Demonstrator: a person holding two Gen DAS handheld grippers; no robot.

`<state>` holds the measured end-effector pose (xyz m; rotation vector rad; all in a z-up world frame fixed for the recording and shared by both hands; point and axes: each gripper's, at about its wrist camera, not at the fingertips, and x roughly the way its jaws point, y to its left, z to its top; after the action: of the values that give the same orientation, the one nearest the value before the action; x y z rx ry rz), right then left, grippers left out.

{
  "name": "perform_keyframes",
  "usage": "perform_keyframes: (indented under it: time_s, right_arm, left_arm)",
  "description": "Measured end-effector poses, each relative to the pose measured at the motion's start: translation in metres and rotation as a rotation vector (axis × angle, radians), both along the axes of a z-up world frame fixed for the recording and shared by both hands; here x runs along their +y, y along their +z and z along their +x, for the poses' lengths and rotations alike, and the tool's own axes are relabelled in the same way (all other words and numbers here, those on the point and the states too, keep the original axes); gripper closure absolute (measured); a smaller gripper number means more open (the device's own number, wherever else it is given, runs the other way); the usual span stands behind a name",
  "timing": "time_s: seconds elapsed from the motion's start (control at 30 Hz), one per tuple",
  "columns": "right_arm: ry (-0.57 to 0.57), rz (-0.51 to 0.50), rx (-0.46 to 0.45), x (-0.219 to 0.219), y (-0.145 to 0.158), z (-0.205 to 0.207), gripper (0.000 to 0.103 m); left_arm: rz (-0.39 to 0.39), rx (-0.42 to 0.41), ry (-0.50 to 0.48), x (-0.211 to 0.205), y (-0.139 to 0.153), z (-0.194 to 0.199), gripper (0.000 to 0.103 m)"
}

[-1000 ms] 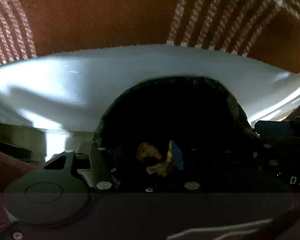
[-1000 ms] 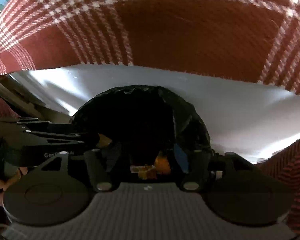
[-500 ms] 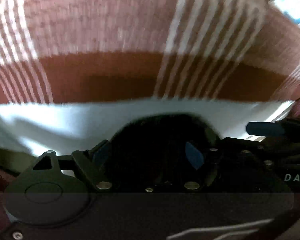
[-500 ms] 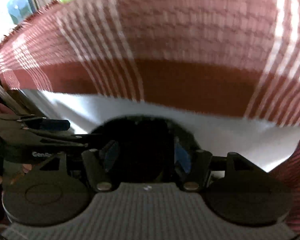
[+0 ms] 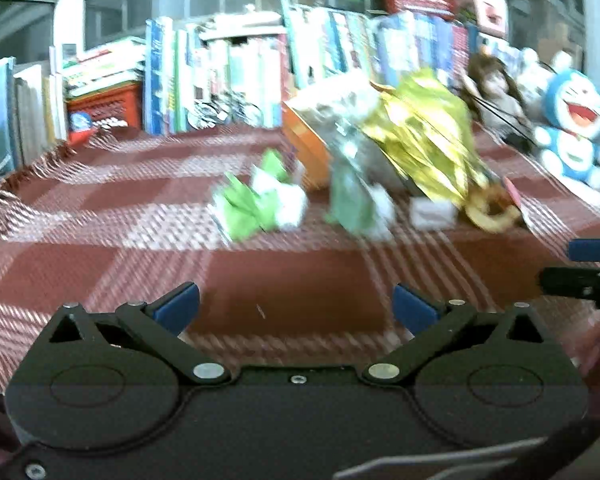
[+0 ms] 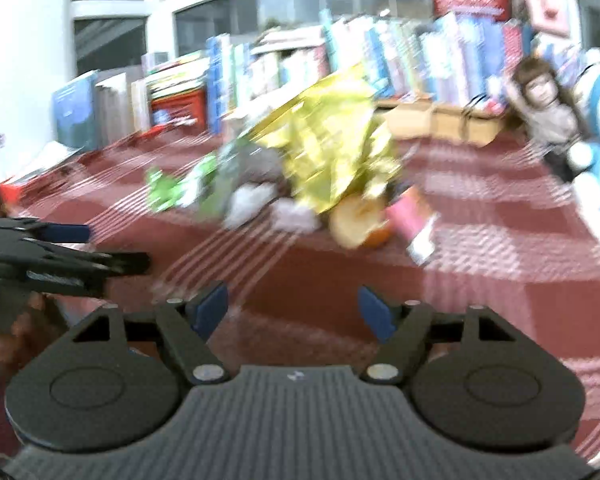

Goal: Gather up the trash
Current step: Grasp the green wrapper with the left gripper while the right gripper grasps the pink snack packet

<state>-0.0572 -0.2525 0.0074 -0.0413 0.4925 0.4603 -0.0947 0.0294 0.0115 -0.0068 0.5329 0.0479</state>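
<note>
Red plaid cloth (image 5: 140, 264) covers the worktop below a book row (image 5: 228, 76); left claw (image 5: 296, 306) and right claw (image 6: 292, 308) are both spreading, empty.

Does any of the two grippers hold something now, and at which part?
Nothing is held. The left gripper and the right gripper are both opening, with only the plaid cloth visible between their fingers. The trash lies ahead, untouched.

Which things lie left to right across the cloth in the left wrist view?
Red crate → green wrapper → gold bag → blue toy.
</note>
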Motion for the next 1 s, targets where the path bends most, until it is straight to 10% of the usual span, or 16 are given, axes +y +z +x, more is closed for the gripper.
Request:
perform_keyframes:
  time_s: [0.33,0.7,0.83,1.0]
  right_arm:
    - [-0.302,0.037,-0.037,-0.036,0.000,0.060,0.020]
    - [-0.318,0.156,0.103,-0.040,-0.021,0.108,0.037]
    - [-0.312,0.144,0.125,-0.034,-0.027,0.114,0.067]
    - [-0.301,0.112,0.093,-0.030,-0.023,0.108,0.077]
  left_arm:
    - [-0.066,-0.087,0.076,0.034,0.004,0.069,0.001]
    - [-0.156,0.007,0.027,0.039,-0.019,0.131,0.002]
    - [-0.209,0.023,0.051,0.041,-0.024,0.134,0.031]
    - [-0.171,-0.021,0.034,0.038,-0.018,0.127,0.049]
